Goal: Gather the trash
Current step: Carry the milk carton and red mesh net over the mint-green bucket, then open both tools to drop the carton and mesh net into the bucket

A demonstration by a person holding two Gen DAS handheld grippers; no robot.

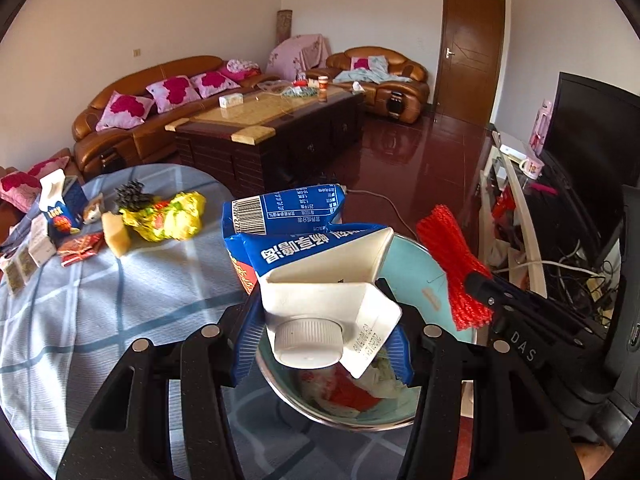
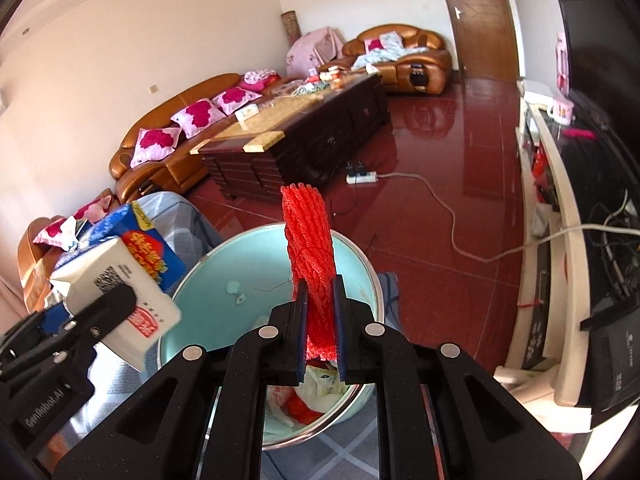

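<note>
Blue-and-white carton (image 1: 304, 248), red foam net (image 2: 310, 248), turquoise bin (image 2: 224, 280)

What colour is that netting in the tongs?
Bright red foam netting; the right wrist view shows it best.

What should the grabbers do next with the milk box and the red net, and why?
Probably open both over the bin. The left gripper holds the milk carton and the right gripper pinches the red foam net, both above the bin, where other trash already lies.

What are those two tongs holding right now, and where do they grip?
The left tongs clamp a blue-and-white carton by the sides of its capped end. The right tongs pinch a red foam net at its lower end.
</note>
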